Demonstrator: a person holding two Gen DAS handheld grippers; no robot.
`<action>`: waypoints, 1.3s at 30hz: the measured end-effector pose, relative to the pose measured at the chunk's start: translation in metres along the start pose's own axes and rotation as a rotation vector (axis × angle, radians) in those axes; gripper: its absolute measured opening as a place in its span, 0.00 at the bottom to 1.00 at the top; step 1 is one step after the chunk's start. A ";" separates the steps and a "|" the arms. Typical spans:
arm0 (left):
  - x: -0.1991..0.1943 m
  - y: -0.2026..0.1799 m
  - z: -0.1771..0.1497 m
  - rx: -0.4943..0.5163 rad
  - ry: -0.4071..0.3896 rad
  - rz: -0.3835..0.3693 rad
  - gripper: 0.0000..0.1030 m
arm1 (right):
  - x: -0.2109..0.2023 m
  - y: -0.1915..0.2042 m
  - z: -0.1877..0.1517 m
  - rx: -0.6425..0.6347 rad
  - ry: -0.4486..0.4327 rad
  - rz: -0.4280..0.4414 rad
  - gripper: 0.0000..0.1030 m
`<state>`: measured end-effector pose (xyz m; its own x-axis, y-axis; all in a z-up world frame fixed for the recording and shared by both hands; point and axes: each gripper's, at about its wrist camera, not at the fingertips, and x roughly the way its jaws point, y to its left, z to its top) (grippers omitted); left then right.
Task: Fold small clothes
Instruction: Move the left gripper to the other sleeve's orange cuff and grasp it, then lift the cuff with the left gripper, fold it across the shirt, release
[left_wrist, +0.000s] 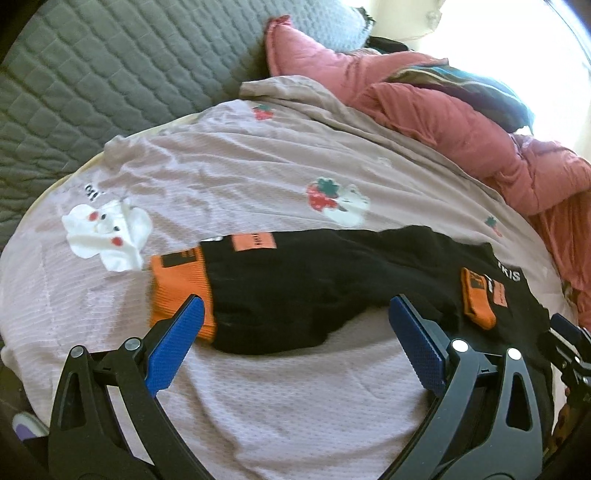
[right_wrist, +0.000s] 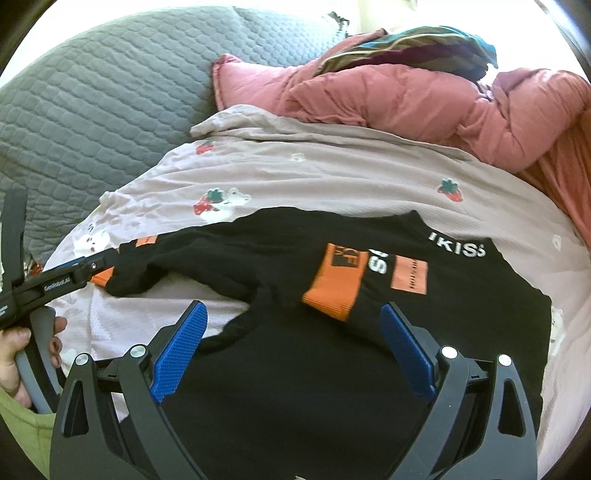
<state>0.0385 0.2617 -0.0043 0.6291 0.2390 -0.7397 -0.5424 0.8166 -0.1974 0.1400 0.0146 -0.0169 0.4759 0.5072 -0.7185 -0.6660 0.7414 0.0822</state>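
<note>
A small black sweatshirt (left_wrist: 314, 280) with orange cuffs lies spread on a pale pink sheet (left_wrist: 258, 406). One sleeve stretches left, ending in an orange cuff (left_wrist: 181, 291). My left gripper (left_wrist: 295, 317) hovers open just before that sleeve, its blue pads wide apart and empty. In the right wrist view the sweatshirt body (right_wrist: 295, 387) fills the foreground, with the other orange cuff (right_wrist: 334, 291) folded across the chest near white lettering (right_wrist: 458, 247). My right gripper (right_wrist: 291, 325) is open above the body, holding nothing. The left gripper (right_wrist: 48, 288) shows at the left edge, held by a hand (right_wrist: 14, 350).
A crumpled pink quilt (right_wrist: 406, 99) with striped fabric (right_wrist: 406, 51) on top lies at the back right. A grey quilted cover (left_wrist: 92, 74) fills the back left. The sheet carries strawberry and white bear prints (left_wrist: 107, 232). The right gripper's frame (left_wrist: 569, 347) shows at the right edge.
</note>
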 end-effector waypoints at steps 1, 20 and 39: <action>0.001 0.004 0.001 -0.010 0.002 0.004 0.91 | 0.001 0.003 0.001 -0.007 -0.001 0.004 0.91; 0.033 0.067 -0.007 -0.214 0.012 0.022 0.51 | 0.030 0.046 0.003 -0.079 0.024 0.061 0.91; -0.014 -0.010 0.024 -0.060 -0.161 -0.184 0.07 | 0.026 -0.020 -0.029 0.089 0.047 0.022 0.91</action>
<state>0.0486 0.2631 0.0231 0.7981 0.1737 -0.5769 -0.4397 0.8225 -0.3607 0.1496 0.0002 -0.0573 0.4324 0.5042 -0.7475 -0.6213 0.7674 0.1582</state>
